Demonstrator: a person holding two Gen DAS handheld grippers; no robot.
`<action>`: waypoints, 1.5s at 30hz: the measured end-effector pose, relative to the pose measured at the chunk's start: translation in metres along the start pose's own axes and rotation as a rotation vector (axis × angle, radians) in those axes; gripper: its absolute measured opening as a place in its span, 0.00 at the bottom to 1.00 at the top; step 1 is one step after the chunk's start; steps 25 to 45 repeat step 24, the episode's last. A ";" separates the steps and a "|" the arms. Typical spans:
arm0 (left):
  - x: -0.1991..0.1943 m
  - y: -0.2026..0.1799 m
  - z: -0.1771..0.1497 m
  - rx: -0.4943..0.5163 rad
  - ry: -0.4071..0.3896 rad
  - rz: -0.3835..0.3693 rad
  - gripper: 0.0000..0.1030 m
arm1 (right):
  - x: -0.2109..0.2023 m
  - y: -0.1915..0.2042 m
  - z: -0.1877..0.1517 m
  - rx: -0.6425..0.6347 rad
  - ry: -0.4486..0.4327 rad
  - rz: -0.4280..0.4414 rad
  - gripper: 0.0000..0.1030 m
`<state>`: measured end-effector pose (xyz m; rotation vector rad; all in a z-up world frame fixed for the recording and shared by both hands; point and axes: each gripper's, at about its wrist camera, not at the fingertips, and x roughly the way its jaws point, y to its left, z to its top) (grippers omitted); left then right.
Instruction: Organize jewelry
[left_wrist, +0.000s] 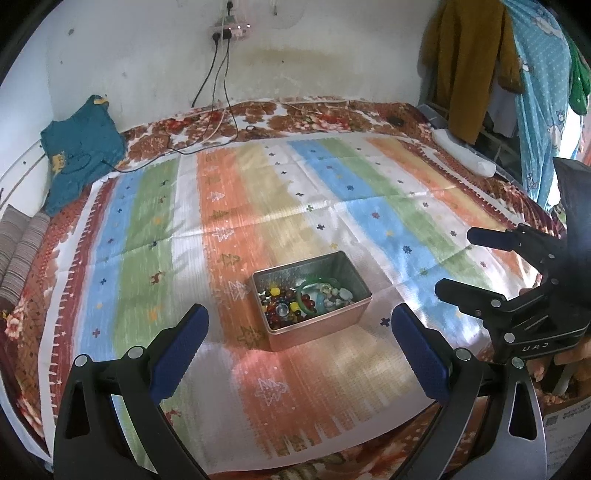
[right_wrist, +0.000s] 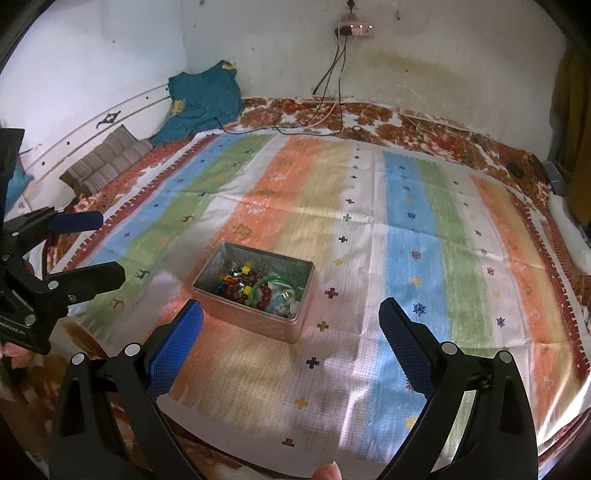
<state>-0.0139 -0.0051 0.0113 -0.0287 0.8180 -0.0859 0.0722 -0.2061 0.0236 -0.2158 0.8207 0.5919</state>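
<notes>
Jewelry (left_wrist: 306, 299), a jumble of red, yellow, amber and pale beads with a green bangle (left_wrist: 308, 295), is heaped in an open rectangular metal tin (left_wrist: 317, 332) on the striped mat (left_wrist: 369, 206). The left gripper (left_wrist: 299, 332) is spread wide, tin at 12 o'clock. The right gripper (right_wrist: 291, 332) is likewise spread wide, tin at 11 o'clock.

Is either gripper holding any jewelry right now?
No. The left gripper and right gripper are both open and empty; the jewelry lies in the tin.
</notes>
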 end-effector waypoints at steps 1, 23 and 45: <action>0.001 0.000 0.000 0.003 0.000 0.004 0.94 | 0.000 0.000 0.000 0.000 -0.001 -0.002 0.94; 0.007 -0.005 -0.004 0.026 0.030 0.001 0.94 | -0.001 -0.001 -0.003 -0.001 -0.021 -0.001 0.95; 0.007 -0.005 -0.004 0.028 0.032 0.001 0.94 | -0.001 -0.001 -0.003 -0.003 -0.019 0.000 0.95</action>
